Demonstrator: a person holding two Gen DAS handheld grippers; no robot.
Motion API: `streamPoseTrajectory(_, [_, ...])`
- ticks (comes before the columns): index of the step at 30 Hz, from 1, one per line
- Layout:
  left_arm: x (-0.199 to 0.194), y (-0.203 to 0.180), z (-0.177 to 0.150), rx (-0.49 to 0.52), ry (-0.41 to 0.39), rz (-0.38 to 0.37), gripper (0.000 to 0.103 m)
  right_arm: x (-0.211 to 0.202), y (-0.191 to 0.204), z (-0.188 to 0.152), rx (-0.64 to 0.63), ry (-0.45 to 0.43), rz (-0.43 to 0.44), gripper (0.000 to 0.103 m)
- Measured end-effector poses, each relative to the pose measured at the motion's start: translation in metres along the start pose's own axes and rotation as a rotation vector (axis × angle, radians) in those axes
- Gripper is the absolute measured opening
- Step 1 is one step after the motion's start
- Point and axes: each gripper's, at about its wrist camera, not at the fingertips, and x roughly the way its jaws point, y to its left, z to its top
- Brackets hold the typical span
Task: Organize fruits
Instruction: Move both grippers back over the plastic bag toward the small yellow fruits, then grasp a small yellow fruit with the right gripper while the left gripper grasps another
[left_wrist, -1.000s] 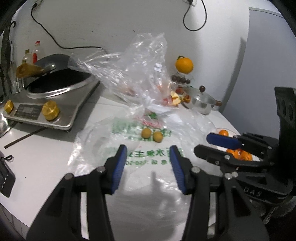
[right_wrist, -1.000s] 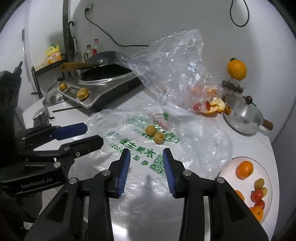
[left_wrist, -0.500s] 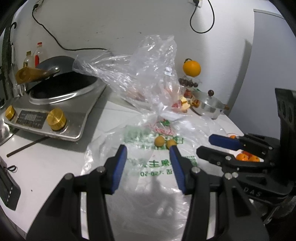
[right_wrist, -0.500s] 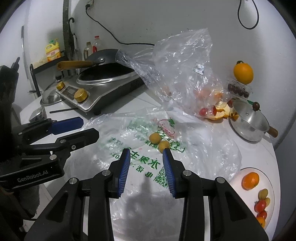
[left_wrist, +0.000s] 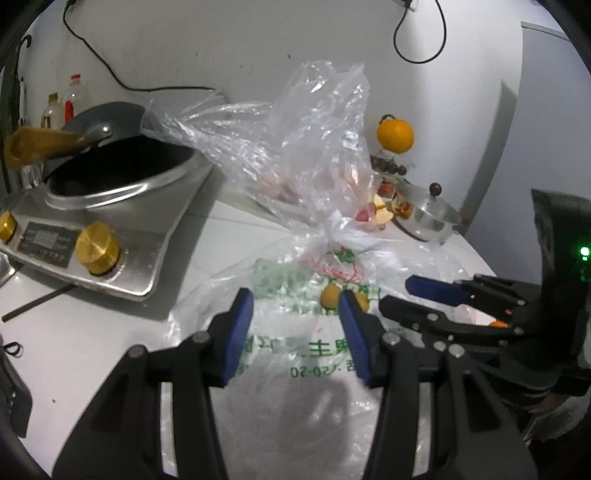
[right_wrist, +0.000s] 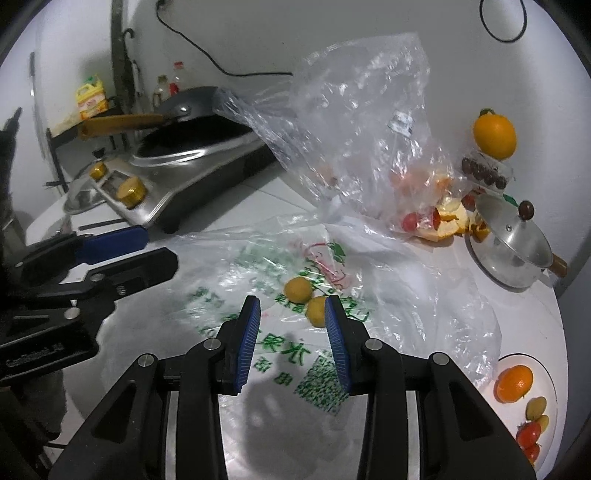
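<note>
Blue-padded fingers of the right gripper (right_wrist: 291, 332) stand apart, holding nothing, above the printed plastic bag (right_wrist: 280, 350). Two small yellow fruits (right_wrist: 299, 290) lie on the bag just beyond its fingertips. The left gripper (left_wrist: 295, 325), likewise spread and empty, hovers over the same bag. A plate (right_wrist: 550, 384) of fruit sits right of the bag.

I'm seeing crinkly glossy clear plastic bag (right_wrist: 354, 122) upper centre, brushed-metal cooker (right_wrist: 177, 184) with wood-handled wok (right_wrist: 122, 123) upper left, shiny steel pot (right_wrist: 513, 251) right, my ribbed blue rubber pads (right_wrist: 248, 343) on matt black plastic.
</note>
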Motion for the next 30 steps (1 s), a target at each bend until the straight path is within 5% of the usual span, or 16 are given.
streamPoseTrajectory(25, [0.043, 0.012, -0.001, -0.013, 0.078, 0.013, 0.050, 0.070, -0.020, 0.000, 0.060, 0.121, 0.002, 0.038])
streamPoseTrajectory(30, [0.049, 0.006, -0.001, 0.001, 0.088, 0.012, 0.050, 0.072, -0.022, -0.004, 0.057, 0.127, 0.009, 0.027])
